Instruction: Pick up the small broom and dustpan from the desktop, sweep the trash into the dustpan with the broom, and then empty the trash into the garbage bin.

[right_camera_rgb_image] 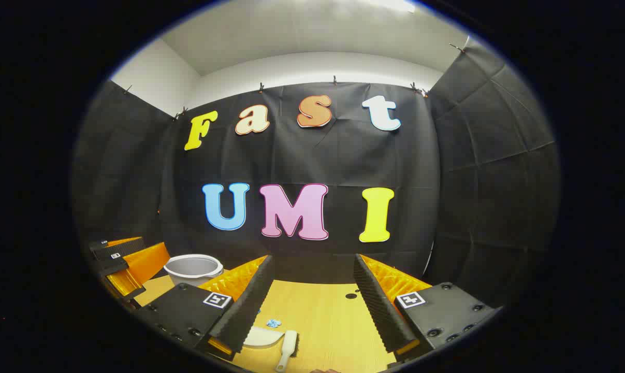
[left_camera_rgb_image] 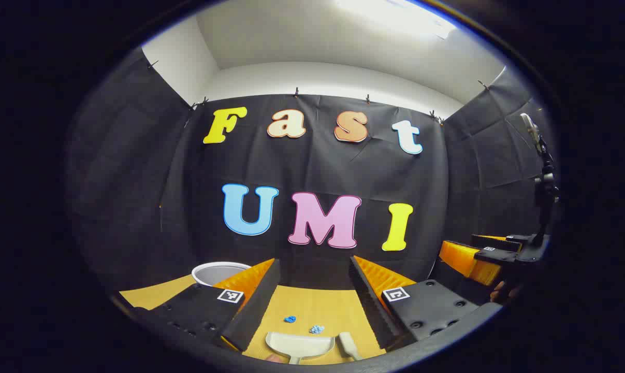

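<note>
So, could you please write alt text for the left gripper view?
The left gripper hangs open above a wooden desktop, where a dustpan, a small broom and two blue scraps of trash lie. A garbage bin stands far left.

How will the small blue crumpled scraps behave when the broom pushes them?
The small blue crumpled scraps look like wadded paper, so probably very light and likely to skid or tumble on the smooth wooden desktop. They may scatter rather than slide neatly toward the pale plastic dustpan.
</note>
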A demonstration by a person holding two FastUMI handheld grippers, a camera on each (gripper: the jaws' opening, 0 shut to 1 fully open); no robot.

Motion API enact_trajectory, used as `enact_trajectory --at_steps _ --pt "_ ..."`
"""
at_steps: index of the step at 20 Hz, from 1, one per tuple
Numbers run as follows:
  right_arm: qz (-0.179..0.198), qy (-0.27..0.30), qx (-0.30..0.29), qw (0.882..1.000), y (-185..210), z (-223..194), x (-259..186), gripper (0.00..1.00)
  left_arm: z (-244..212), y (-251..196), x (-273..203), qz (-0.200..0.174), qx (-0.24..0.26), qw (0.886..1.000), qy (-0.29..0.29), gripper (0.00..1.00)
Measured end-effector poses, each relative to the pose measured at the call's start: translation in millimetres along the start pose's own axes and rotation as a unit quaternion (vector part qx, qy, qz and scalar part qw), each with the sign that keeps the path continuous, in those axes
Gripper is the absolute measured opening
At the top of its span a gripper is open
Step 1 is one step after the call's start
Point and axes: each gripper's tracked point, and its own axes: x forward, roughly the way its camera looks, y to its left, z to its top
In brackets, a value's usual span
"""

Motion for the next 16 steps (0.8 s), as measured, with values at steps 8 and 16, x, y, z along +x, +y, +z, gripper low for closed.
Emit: enact_trajectory --at_steps 8,16 --pt "0.020 -0.030 -0.011 0.999 -13 26 11 0.99 13 -55 21 -0.048 0.000 0.999 -0.014 0.80" --pt "-0.016 -0.027 -0.046 0.998 3 32 15 0.99 15 -19 50 -0.058 0.017 0.998 0.007 0.80"
